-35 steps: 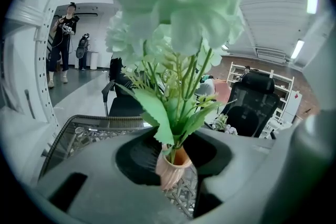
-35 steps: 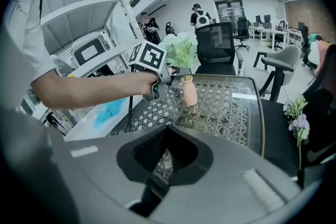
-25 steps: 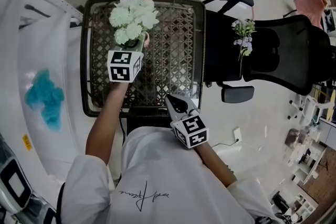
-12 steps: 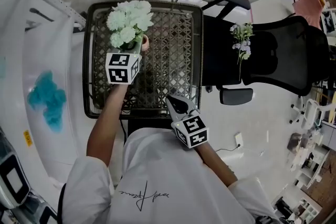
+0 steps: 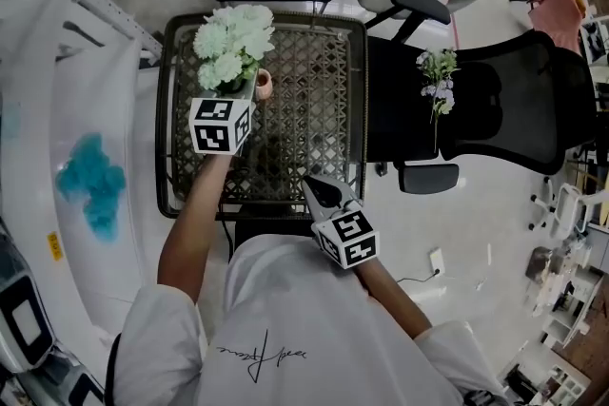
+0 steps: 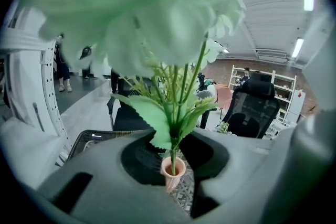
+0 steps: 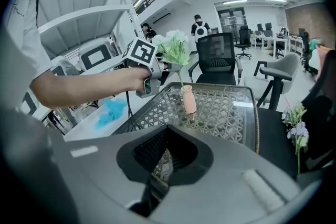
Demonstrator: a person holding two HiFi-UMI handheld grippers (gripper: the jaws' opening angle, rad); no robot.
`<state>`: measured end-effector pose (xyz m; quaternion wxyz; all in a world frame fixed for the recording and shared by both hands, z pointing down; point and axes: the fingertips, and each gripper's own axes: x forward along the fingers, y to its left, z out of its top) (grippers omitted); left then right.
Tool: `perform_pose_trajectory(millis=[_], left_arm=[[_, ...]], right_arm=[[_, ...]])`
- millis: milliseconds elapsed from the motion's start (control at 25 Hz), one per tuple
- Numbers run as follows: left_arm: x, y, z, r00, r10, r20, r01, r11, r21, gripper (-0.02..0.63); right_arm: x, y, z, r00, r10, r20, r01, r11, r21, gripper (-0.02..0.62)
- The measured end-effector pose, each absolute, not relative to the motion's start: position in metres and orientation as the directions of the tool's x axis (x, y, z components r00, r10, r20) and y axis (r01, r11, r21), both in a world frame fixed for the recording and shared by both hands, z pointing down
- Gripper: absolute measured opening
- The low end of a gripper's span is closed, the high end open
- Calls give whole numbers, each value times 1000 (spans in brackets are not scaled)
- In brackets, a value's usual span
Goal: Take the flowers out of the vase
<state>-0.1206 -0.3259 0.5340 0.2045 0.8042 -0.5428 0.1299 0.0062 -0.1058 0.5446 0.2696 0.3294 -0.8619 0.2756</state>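
Pale green-white flowers [image 5: 231,43] crown the head view, bunched over a small peach vase [image 5: 263,84] that stands near the left edge of a dark wire-lattice tabletop [image 5: 357,109]. The left gripper [image 5: 240,90] reaches in from the near side at stem height, likely so the bunch can be drawn straight up. The right gripper [image 5: 322,187] hangs back by the person's chest, its jaws together and empty, out of the way. A lilac sprig [image 5: 438,76] lies on a black office chair [image 5: 514,109] to the right, perhaps where lifted flowers go. From the left gripper view, the jaws have just been closing and now pinch the green stems under the serrated leaves. One thin stem runs down into the vase mouth, so the flowers are not yet clear of it. From the right gripper view, its own jaws meet on nothing. Beyond them the vase stands upright on the lattice, with the bunch held just above it. The room is an open office: pale floor, white racking, strip lights, more chairs, distant figures, and a turquoise tuft [image 5: 90,190] on a white surface at left.
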Motion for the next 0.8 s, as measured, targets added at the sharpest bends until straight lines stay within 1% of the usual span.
perform_pose_trajectory(millis=[800], left_arm=[[-129,-313,492,398,-833,384,-916,-340,212,69]], right_arm=[[-1,-102,525,-653,-454,607,-706,655,-271,5]])
